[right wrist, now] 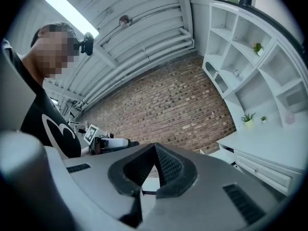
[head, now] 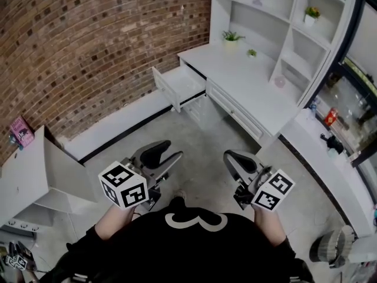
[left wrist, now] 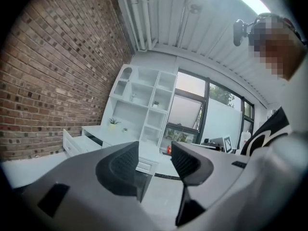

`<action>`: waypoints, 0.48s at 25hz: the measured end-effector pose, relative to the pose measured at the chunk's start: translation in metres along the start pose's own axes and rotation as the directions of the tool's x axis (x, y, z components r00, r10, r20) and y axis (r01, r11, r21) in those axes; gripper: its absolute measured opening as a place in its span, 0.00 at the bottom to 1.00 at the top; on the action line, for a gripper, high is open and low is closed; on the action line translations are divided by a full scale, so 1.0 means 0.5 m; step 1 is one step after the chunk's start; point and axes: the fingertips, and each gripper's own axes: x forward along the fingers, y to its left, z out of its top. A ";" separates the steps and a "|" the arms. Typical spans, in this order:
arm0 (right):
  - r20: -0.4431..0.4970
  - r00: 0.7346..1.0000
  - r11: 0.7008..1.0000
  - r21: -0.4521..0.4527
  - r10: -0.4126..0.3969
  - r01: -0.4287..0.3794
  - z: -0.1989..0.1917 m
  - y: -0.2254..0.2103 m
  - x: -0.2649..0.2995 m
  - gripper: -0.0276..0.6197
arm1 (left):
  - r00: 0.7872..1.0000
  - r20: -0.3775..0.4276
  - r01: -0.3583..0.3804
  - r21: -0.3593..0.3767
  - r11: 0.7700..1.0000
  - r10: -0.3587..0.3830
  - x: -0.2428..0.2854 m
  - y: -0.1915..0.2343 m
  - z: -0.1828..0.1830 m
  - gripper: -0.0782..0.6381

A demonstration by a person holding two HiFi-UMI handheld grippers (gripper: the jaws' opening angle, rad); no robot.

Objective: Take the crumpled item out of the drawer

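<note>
Drawer [head: 177,88] white, boxy, pulled open; left claw [left wrist: 155,153] ribbed, gaping, empty; right claw [right wrist: 155,150] pinched together.

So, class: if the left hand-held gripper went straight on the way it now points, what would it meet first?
Probably the front of the white desk, right of the open drawer: the left hand-held gripper frames it between open jaws, across floor; depth is unclear.

My left gripper [left wrist: 155,150] is matt grey plastic, its pads [left wrist: 122,165] ribbed black rubber. The wall [head: 88,40] is rough brick; the desk [head: 247,75] and drawer [head: 177,87] are smooth matt white; the floor [head: 200,140] is dull grey.
</note>
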 end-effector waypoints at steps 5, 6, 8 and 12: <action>-0.003 1.000 1.000 0.008 -0.010 0.010 -0.004 -0.005 -0.010 0.06 | 1.000 0.000 -0.007 -0.011 1.000 0.007 0.002 0.012 0.008 0.44; -0.001 1.000 1.000 0.009 -0.015 0.015 -0.004 -0.010 -0.012 0.06 | 1.000 0.000 -0.008 -0.014 1.000 0.008 0.005 0.016 0.008 0.45; 0.006 1.000 1.000 0.012 -0.025 0.025 -0.005 -0.020 -0.013 0.06 | 1.000 -0.002 -0.009 -0.012 1.000 0.009 0.013 0.021 0.005 0.48; 0.006 0.999 0.999 0.015 -0.049 0.049 -0.015 -0.048 -0.002 0.06 | 1.000 -0.028 0.006 0.007 1.000 -0.005 0.040 0.043 -0.008 0.52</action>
